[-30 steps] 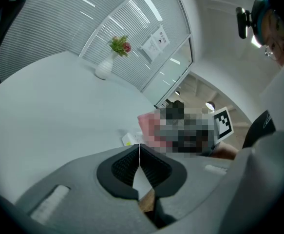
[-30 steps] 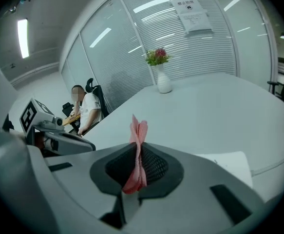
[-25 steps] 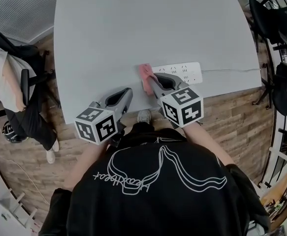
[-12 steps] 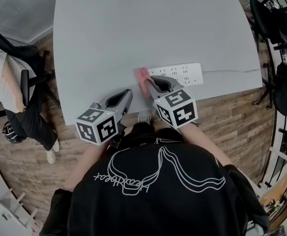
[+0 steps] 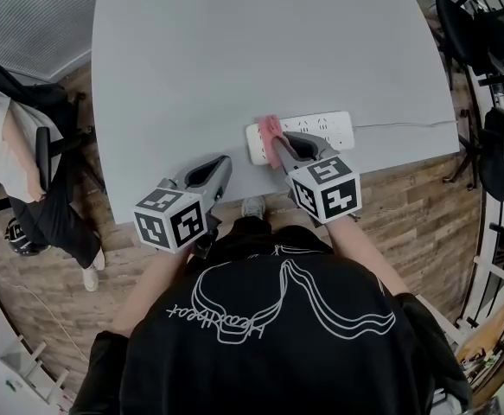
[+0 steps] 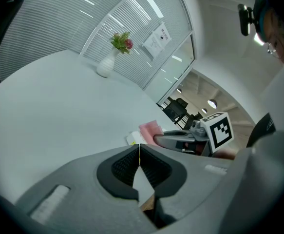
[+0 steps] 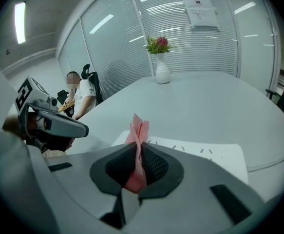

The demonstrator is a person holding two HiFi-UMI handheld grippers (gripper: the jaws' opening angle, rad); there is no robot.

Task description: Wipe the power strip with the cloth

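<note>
A white power strip (image 5: 316, 129) lies near the table's front edge, its cord running off to the right. My right gripper (image 5: 275, 146) is shut on a pink cloth (image 5: 270, 129), and the cloth rests on the strip's left part. The right gripper view shows the folded pink cloth (image 7: 137, 150) pinched between the pads, with the strip (image 7: 200, 152) just beyond. My left gripper (image 5: 226, 161) hovers at the table's front edge, left of the strip, shut and empty (image 6: 139, 156). From the left gripper view the cloth (image 6: 150, 129) and the strip's end (image 6: 133, 138) show ahead.
The grey table (image 5: 234, 50) stretches far ahead, and a white vase with flowers (image 7: 161, 67) stands at its far side. A seated person (image 5: 9, 145) and chairs are at the left, dark chairs (image 5: 485, 50) at the right. Glass walls with blinds lie beyond.
My right gripper has slid the pink cloth rightward along the strip, uncovering the strip's left end. The left gripper has stayed in place.
</note>
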